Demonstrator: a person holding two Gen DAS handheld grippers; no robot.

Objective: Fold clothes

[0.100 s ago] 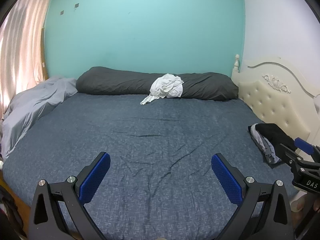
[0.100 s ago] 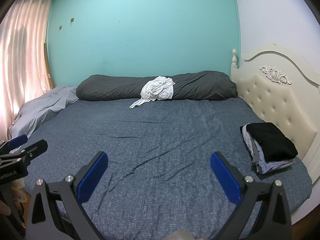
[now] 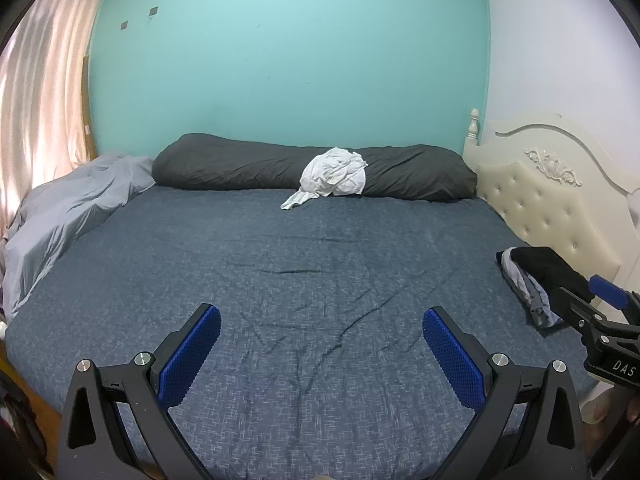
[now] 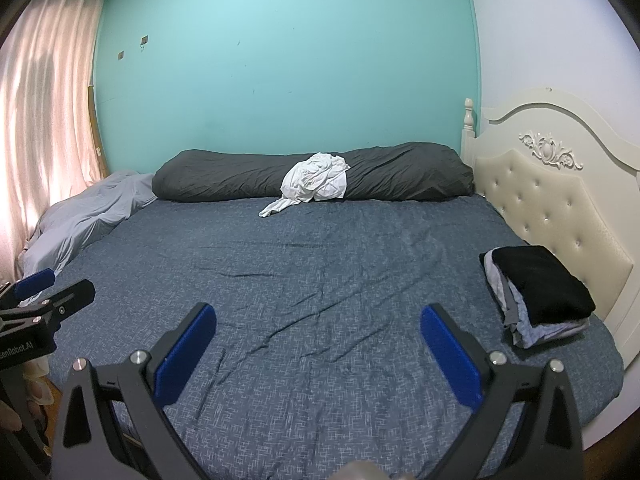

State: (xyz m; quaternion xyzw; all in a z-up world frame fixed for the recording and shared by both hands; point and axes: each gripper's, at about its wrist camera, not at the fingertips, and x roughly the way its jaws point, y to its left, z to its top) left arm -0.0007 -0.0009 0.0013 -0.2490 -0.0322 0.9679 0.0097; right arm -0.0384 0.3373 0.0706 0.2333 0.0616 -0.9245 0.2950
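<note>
- Left gripper (image 3: 321, 354) and right gripper (image 4: 318, 352), fingers spread wide and empty, hover over a blue bed (image 4: 320, 280).
- Crumpled white garment (image 4: 314, 182) lies against the far dark bolster (image 4: 400, 174).
- Folded stack (image 4: 538, 296) sits near the headboard (image 4: 560, 208).

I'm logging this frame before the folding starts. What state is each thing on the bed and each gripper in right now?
white garment: crumpled, unfolded, lying against the dark grey bolster.
folded stack: folded, black piece on top, beside the headboard.
grey sheet: bunched up at the bed's left edge.
blue bedspread: spread out, lightly creased.
left gripper: open, holding nothing.
right gripper: open, holding nothing.
</note>
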